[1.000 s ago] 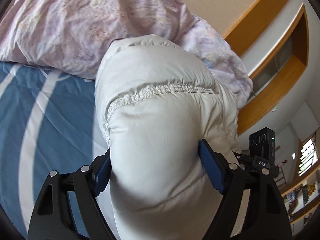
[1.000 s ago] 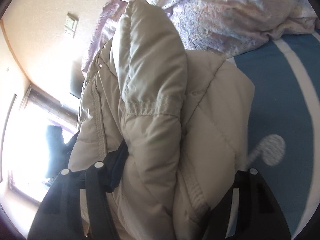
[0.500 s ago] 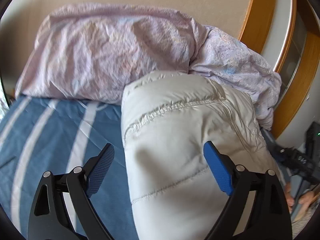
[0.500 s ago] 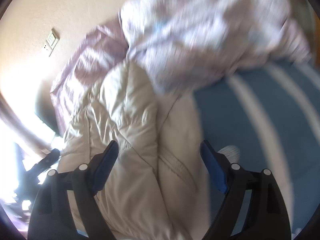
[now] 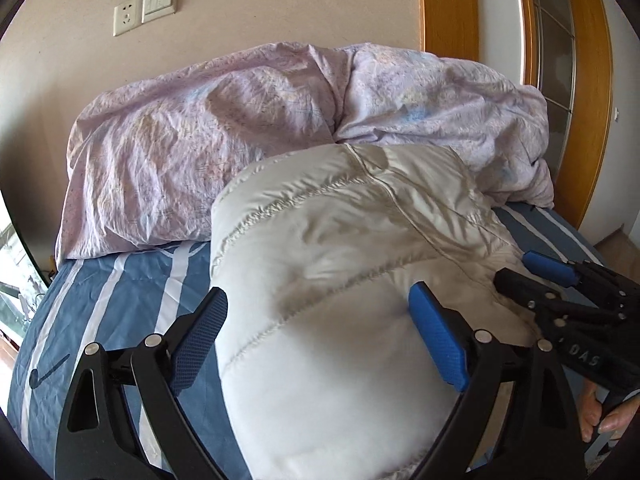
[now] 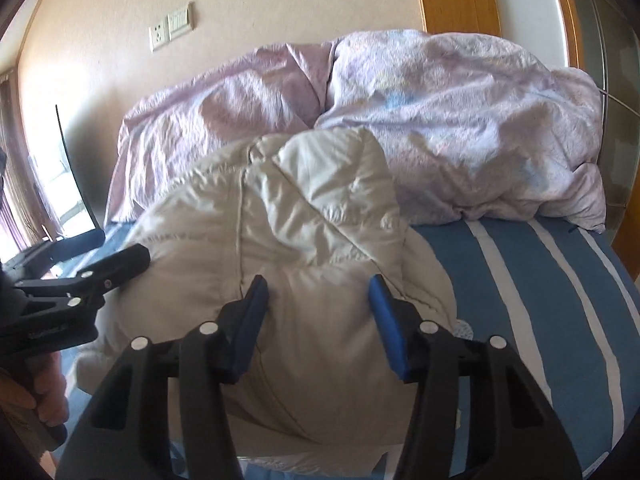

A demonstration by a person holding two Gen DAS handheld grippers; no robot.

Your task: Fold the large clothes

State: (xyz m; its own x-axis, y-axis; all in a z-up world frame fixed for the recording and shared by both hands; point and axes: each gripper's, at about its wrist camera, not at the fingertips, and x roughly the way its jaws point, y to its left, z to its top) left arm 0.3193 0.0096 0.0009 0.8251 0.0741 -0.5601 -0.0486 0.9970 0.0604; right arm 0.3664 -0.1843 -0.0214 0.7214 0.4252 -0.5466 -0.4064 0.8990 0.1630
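The bed (image 5: 100,300) carries the puffy white jacket (image 5: 340,280), bundled against the lilac duvet (image 5: 240,120). Left gripper (image 5: 320,340) stands wide around it, unpinched; right gripper (image 6: 318,322) is closing astride a bulge. Better to press the bundle flat evenly.

A crumpled lilac duvet (image 5: 280,132) is lying heaped across the upper middle of both views, on a blue sheet with white stripes (image 6: 540,280). A wall socket and switch (image 5: 144,8) are sitting at the upper left on the beige wall. A wooden door frame (image 5: 448,4) is standing at the upper right.
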